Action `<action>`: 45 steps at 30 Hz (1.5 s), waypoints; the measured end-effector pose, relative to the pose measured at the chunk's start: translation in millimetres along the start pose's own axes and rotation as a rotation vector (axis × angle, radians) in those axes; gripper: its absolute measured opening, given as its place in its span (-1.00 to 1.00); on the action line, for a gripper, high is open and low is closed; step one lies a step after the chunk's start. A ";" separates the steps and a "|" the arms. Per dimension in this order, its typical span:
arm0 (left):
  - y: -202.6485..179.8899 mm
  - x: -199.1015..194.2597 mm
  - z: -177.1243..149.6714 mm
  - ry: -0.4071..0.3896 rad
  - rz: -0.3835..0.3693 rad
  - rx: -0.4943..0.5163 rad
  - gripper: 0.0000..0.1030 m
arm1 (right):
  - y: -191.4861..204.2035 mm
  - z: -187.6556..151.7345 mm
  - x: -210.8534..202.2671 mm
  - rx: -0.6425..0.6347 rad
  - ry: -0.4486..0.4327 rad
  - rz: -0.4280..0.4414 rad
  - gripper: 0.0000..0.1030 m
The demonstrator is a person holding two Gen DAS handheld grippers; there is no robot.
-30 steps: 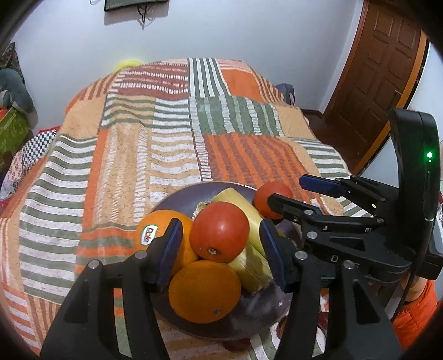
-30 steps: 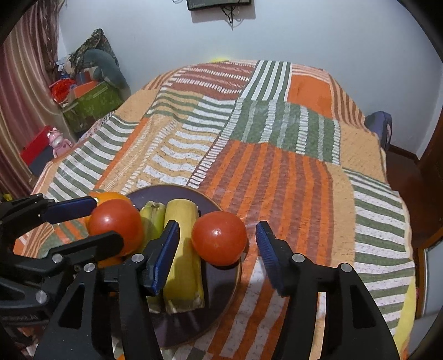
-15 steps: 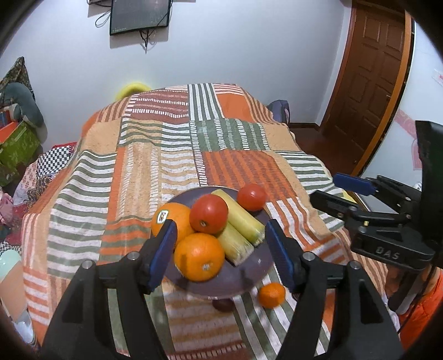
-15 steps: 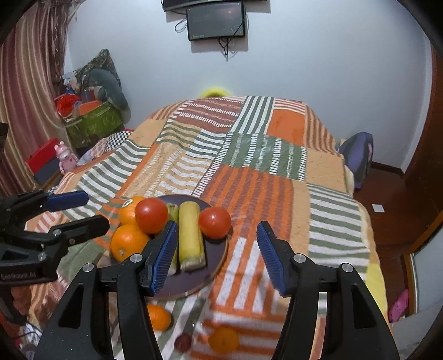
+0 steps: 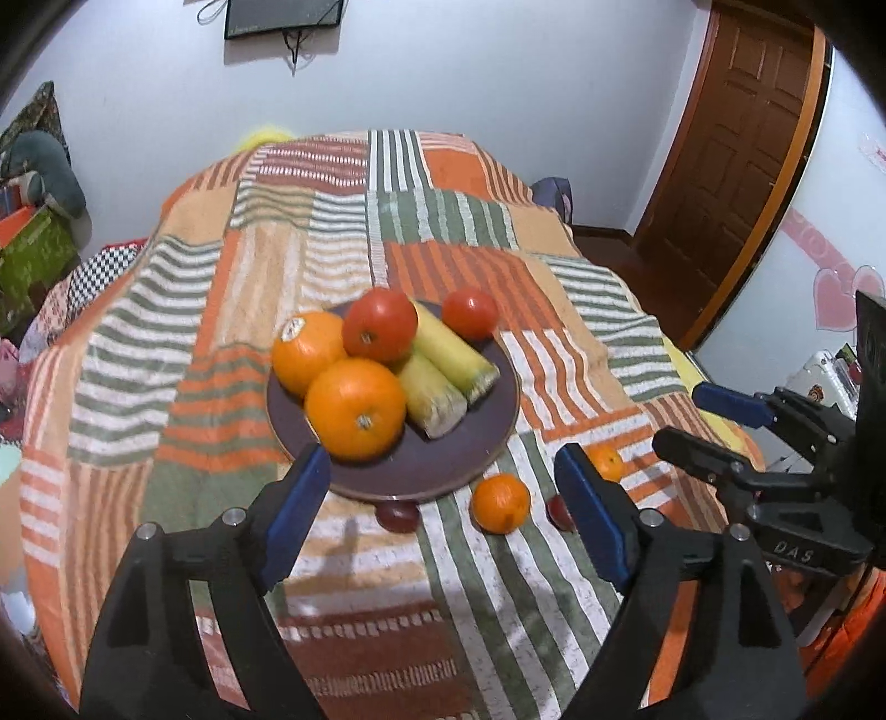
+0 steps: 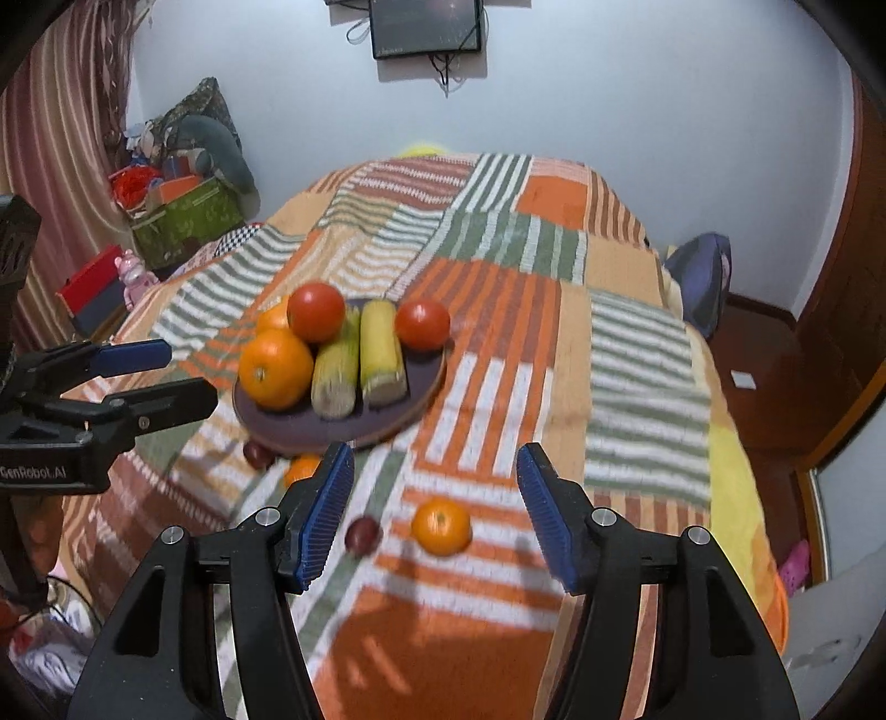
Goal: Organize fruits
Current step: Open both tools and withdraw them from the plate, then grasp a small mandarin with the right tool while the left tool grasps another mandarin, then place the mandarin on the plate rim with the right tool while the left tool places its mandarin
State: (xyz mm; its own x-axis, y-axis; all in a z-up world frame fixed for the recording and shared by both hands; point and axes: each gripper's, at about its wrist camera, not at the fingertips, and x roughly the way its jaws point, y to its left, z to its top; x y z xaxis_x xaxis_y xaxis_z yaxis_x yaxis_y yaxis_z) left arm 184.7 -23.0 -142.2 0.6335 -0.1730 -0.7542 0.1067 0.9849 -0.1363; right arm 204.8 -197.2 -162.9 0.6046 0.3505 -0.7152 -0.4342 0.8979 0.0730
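Observation:
A dark plate (image 5: 487, 443) on the striped bedspread carries two oranges (image 5: 354, 407), two tomatoes (image 5: 379, 324) and two corn cobs (image 5: 451, 351). Loose on the cover in front of it lie two mandarins (image 5: 500, 503) and two dark plums (image 5: 397, 515). My left gripper (image 5: 440, 471) hovers short of the plate's near rim, its jaws opening with nothing between them. My right gripper (image 6: 434, 465) is open and empty above a mandarin (image 6: 441, 525) and a plum (image 6: 362, 534). Each gripper shows in the other's view, the right (image 5: 686, 418) and the left (image 6: 188, 374).
The bed's right edge drops to a wooden floor by a brown door (image 5: 736, 138). A dark bag (image 6: 700, 277) leans at the far right corner. A green box (image 6: 185, 216) with clutter and toys stands left of the bed. A screen (image 6: 425, 25) hangs on the far wall.
Both grippers have drawn back from the plate, so the fruit looks smaller and the loose mandarins and plums have come into view. The left jaws have spread wider.

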 end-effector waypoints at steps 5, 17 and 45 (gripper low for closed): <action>-6.9 13.4 -12.4 0.040 -0.016 -0.002 0.62 | -5.6 -16.5 8.8 0.028 0.039 0.014 0.12; -25.5 57.5 -28.5 0.154 -0.023 0.040 0.53 | -14.9 -36.4 32.0 0.085 0.088 0.059 0.12; -24.8 60.4 -15.5 0.152 -0.029 0.059 -0.28 | -10.1 -24.2 38.4 0.064 0.072 0.112 -0.39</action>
State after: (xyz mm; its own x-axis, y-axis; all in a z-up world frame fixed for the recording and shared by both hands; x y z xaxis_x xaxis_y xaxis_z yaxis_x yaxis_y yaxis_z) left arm 208.5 -57.9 -194.3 0.5063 -0.1962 -0.8398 0.1709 0.9773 -0.1253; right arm 216.2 -199.2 -207.9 0.5046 0.4314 -0.7479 -0.4510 0.8703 0.1978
